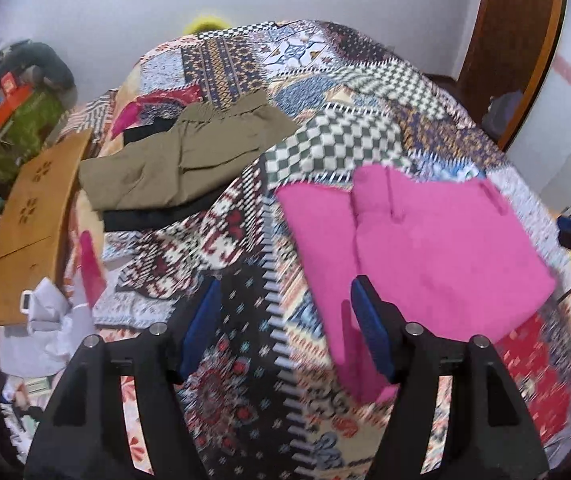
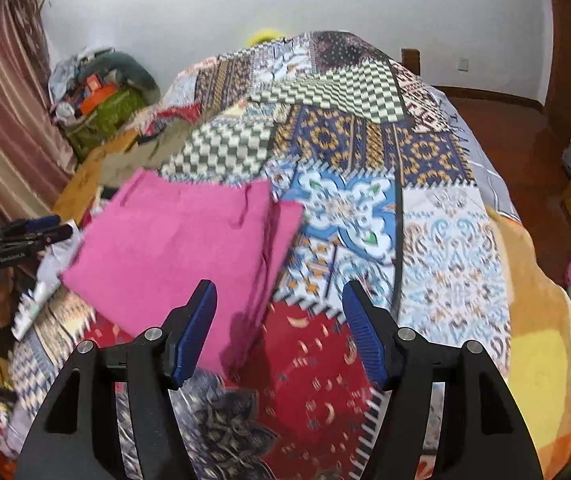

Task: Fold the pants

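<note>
Pink pants (image 1: 425, 240) lie folded into a compact, layered rectangle on the patchwork bedspread (image 1: 245, 280), and I use them as my landmark. From what I see, the folding of this pair looks finished or nearly so: the layers stack squarely, with only one edge stepping out slightly in the right wrist view (image 2: 173, 248).

My left gripper (image 1: 285, 328) hangs just beside the pants' near corner, jaws well apart, nothing between the blue pads (image 1: 373, 332); one pad overlaps the pink edge in view, but I cannot tell whether it touches. My right gripper (image 2: 279, 328) sits at the opposite near corner, also spread wide and holding nothing, with red-patterned bedspread showing in the gap.

Beyond the pants, toward the far left, olive-green pants (image 1: 189, 160) rest folded atop a black garment (image 1: 157, 216), well apart from the pink pair. Further left of those, a wooden board (image 1: 33, 216) leans off the bed's edge.

I judge what remains as, at most, a last tidy of the stepped edge, or moving the pair to that pile.
</note>
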Motion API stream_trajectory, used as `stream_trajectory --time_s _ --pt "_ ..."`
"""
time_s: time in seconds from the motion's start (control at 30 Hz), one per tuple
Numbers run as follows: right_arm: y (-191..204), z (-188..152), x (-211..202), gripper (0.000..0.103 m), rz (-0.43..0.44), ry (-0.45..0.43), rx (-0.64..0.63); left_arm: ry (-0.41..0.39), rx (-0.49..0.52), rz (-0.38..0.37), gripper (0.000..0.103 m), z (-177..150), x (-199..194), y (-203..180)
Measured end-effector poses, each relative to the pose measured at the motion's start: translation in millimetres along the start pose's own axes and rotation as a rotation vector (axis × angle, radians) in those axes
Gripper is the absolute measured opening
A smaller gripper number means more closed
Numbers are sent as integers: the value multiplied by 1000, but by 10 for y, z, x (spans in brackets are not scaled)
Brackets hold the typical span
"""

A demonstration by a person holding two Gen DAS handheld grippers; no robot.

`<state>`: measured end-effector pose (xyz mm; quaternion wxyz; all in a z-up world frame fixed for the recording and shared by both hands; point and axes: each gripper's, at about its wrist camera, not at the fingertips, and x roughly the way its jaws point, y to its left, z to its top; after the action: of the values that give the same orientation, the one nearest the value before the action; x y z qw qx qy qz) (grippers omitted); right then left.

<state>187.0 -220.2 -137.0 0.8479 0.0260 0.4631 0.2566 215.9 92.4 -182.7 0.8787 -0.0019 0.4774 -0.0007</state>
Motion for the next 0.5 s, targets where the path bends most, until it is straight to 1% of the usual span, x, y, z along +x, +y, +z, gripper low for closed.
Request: stream_trajectory --time_s 0.03,0.07,0.1,0.17,0.3,0.5 --pt "8 47 23 63 11 -4 7 5 -10 -20 74 49 39 -12" --pt "27 70 45 64 15 -5 10 12 -19 -38 76 85 80 -22" --pt "44 97 83 68 17 -4 13 18 -26 -53 76 112 111 -27" --pt "80 140 186 71 27 1 15 46 -51 -97 76 159 223 -38" --pt "73 164 412 71 61 45 38 108 -96 -157 76 196 475 -46" --pt "-11 127 717 71 118 125 72 128 -118 -215 76 228 621 -77"
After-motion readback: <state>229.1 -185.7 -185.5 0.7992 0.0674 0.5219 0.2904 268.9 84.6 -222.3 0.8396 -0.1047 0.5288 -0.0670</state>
